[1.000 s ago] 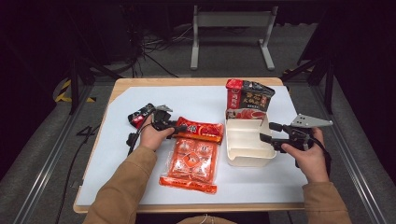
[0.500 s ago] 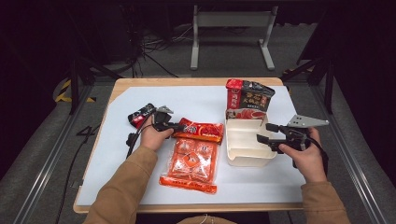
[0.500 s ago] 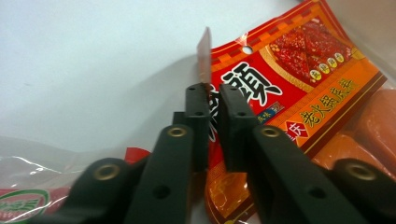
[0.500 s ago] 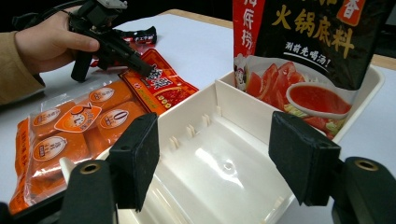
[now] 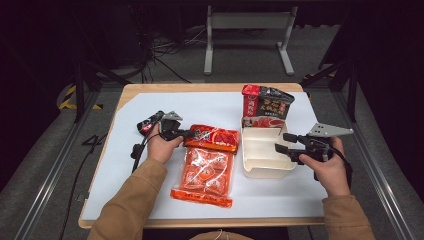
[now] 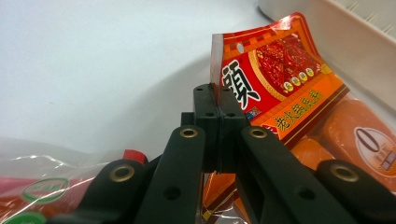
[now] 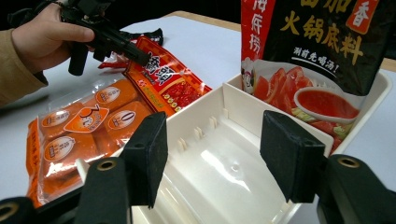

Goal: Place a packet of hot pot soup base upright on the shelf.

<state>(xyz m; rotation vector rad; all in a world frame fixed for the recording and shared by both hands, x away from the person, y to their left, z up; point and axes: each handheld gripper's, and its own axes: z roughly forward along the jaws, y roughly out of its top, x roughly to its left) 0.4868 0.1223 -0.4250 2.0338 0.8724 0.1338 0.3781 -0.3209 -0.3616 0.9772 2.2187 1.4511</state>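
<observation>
My left gripper [image 5: 192, 134] [image 6: 215, 93] has just closed and is shut on the left edge of a red-and-orange sauce packet [image 5: 212, 138] [image 6: 275, 79], holding that end slightly off the table. The packet's far end lies over an orange multi-pack [image 5: 205, 172] [image 7: 84, 126]. To the right, a white divided tray [image 5: 262, 172] [image 7: 243, 109] holds an upright black-and-red hotpot pouch [image 5: 266, 106] [image 7: 317, 42] in its far compartment. My right gripper [image 5: 281, 142] [image 7: 212, 154] hovers open at the tray's right side. Its jaws have just been closing, with nothing pressed between the pads.
A small dark packet [image 5: 149, 122] lies behind my left hand near the white mat's left part. The mat covers a wooden table [image 5: 210, 88]. Metal rails run along both sides, with a frame stand and cables on the floor beyond.
The left jaws closed onto the packet's edge and the hand rose a little with it. The right jaws drew slightly closer together while that hand stayed put.
</observation>
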